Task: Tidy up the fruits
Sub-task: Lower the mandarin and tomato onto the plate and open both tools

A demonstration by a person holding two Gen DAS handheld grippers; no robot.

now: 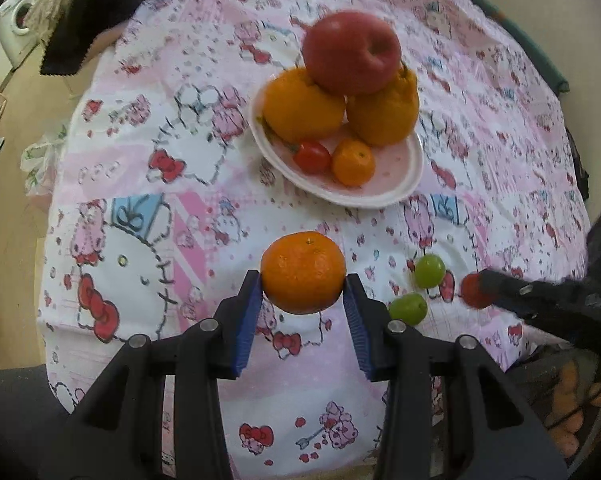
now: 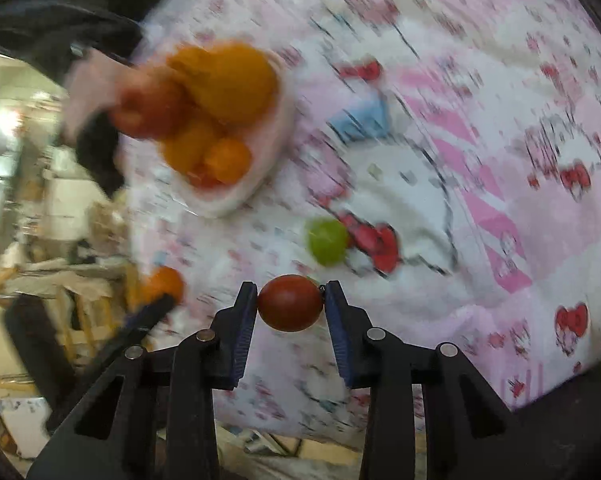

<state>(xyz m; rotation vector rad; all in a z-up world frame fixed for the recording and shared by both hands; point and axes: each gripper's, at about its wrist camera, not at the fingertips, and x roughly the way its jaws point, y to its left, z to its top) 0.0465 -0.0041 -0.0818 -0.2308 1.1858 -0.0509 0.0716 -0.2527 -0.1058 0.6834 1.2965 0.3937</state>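
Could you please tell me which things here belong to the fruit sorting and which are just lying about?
Job: mandarin in left gripper; cherry tomato in right gripper; two green grapes; plate holding the apple.

Lying about: black cloth; washing machine.

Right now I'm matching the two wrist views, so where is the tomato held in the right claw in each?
Left wrist: tomato at right edge, behind the right claw's tip, past two grapes.
Right wrist: tomato low centre, clamped between the pads.
Shared landmark: plate of fruit.
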